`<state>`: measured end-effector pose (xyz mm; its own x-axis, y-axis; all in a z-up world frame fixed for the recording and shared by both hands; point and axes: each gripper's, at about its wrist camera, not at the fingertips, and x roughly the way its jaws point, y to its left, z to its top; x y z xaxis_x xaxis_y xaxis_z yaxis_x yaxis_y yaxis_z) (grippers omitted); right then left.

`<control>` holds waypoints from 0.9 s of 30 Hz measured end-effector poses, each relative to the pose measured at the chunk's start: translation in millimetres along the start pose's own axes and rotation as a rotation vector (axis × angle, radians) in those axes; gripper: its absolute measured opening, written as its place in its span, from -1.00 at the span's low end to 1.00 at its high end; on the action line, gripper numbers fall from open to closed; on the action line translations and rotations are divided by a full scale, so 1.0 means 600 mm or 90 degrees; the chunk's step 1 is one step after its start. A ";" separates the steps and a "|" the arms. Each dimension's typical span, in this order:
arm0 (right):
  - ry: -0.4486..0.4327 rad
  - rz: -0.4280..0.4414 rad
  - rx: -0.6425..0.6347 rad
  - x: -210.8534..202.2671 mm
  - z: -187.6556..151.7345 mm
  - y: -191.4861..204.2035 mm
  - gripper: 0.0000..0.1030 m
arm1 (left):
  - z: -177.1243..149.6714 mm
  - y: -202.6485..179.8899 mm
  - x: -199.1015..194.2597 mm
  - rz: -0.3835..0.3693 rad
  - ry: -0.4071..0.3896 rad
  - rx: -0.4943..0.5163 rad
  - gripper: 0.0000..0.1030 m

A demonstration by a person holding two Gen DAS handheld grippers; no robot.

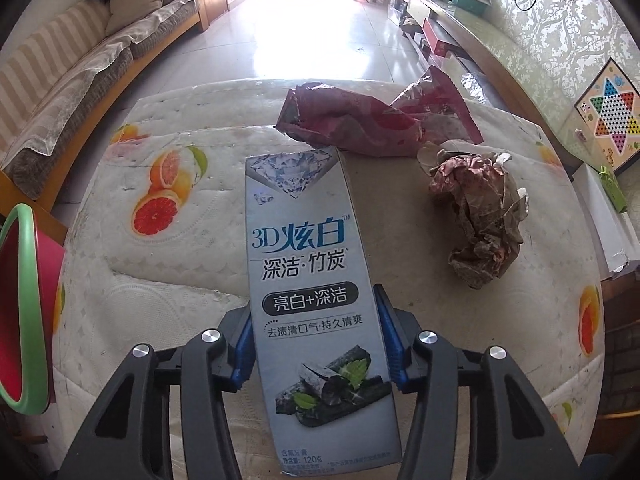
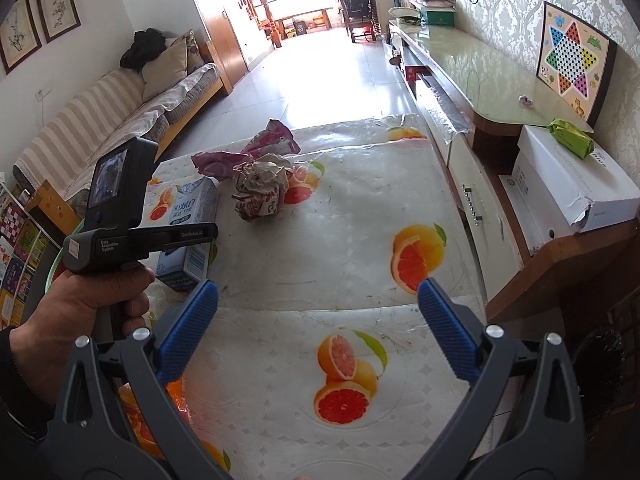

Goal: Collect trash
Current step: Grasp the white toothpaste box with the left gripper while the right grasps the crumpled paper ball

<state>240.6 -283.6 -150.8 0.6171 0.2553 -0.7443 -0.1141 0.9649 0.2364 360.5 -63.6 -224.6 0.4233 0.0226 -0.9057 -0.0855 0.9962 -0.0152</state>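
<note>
Left gripper (image 1: 316,344), seen from its own wrist camera: the two blue pads (image 1: 243,354) press against the long sides of a grey toothpaste box (image 1: 308,280), which lies flat on the table and runs from 6 o'clock up toward 12 o'clock between them; the box is pinched across its width. At 1 o'clock from the box's far end lies a crumpled red foil wrapper (image 1: 360,124), its near edge just beside the box's top corner. At 2 o'clock from the gripper sits a ball of crumpled brown paper (image 1: 480,212), apart from the box and just below the wrapper. All rest on a table covered by a white cloth printed with citrus fruit (image 1: 160,200). At 9 o'clock, at the frame edge, the green rim of a red basin (image 1: 24,280) shows beside the table. Right gripper (image 2: 318,312), seen from its own camera: jaws spread wide, nothing between the pads, above bare cloth. At 10 o'clock from it a hand (image 2: 80,312) holds the left gripper's handle, with the box beneath; the paper ball and wrapper lie at 11 o'clock, further along the table.
</note>
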 end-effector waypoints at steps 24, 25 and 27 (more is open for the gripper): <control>0.048 -0.038 -0.093 0.213 0.127 0.138 0.91 | -0.072 0.201 -0.170 -0.034 -0.117 0.030 -0.07; 0.049 -0.045 -0.096 0.222 0.128 0.141 0.91 | -0.077 0.209 -0.171 -0.038 -0.118 0.023 -0.07; 0.059 -0.061 -0.098 0.246 0.131 0.143 0.91 | -0.088 0.222 -0.173 -0.044 -0.119 0.011 -0.07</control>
<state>382.8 -167.7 -191.3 0.5573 0.1601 -0.8147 -0.1809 0.9811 0.0691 257.8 62.3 -154.8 0.5878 -0.0329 -0.8084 -0.0351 0.9972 -0.0661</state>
